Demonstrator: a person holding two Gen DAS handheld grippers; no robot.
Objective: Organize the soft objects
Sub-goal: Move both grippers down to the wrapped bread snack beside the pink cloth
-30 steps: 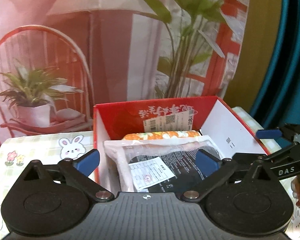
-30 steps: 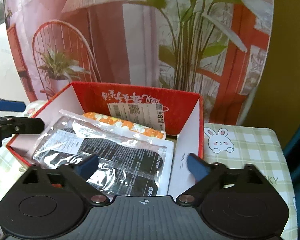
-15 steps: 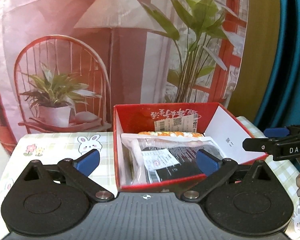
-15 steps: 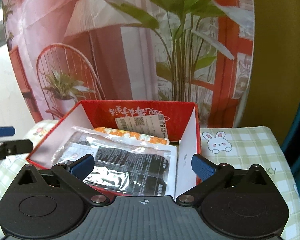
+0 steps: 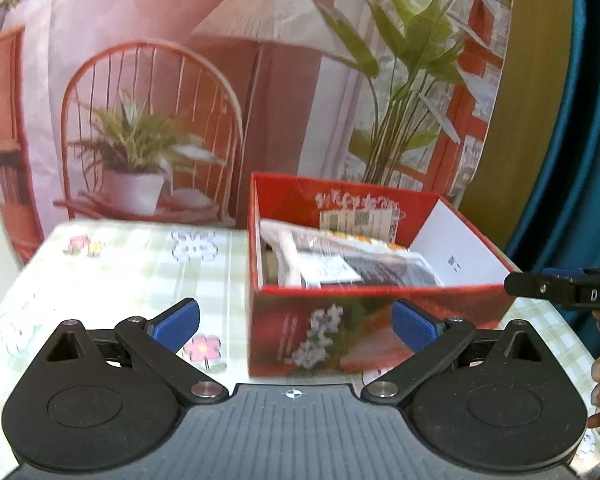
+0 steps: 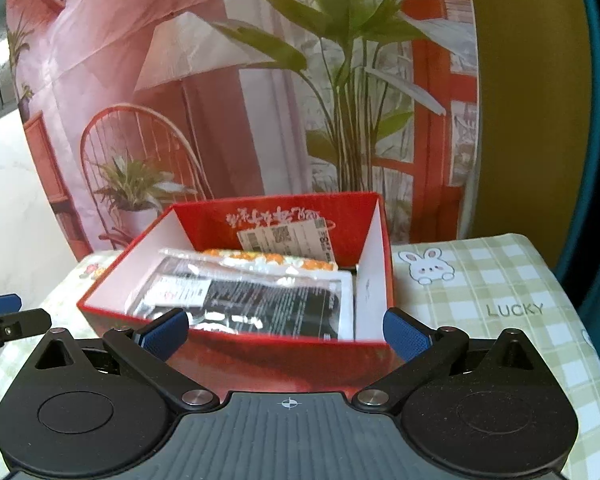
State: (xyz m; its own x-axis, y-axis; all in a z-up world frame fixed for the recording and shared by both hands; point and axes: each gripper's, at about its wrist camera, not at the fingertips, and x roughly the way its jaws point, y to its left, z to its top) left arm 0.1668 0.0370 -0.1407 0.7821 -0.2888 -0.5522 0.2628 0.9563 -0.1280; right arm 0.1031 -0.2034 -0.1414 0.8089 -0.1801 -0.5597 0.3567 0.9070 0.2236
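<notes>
1. The left gripper [image 5: 294, 322] is seen with its jaws spread wide and nothing between the blue pads; it is held low, in front of the near wall of the red box [image 5: 380, 332].
2. The right gripper [image 6: 286, 334] is likewise spread apart and empty, facing the same box from the other side, with its tip also visible at the right edge of the left wrist view.
3. Compared with a second ago, both grippers have been drawn back: then the pads were over the box's contents, whereas the whole box is now framed beyond them and its flowered outer wall is exposed.
4. The soft objects are found inside the box. A clear packet with dark contents [image 6: 260, 304] lies on top, a white label on it, and an orange patterned packet [image 6: 272, 260] is tucked behind it against the far wall.
5. The box stands on a checked tablecloth [image 6: 480, 300] printed with rabbits and flowers; no loose soft item is seen on the visible cloth.
6. A printed backdrop [image 5: 220, 80] of a chair, lamp and plant hangs behind the table.
7. From the retreat with empty jaws it is judged that the packing is finished or nearly so.
</notes>
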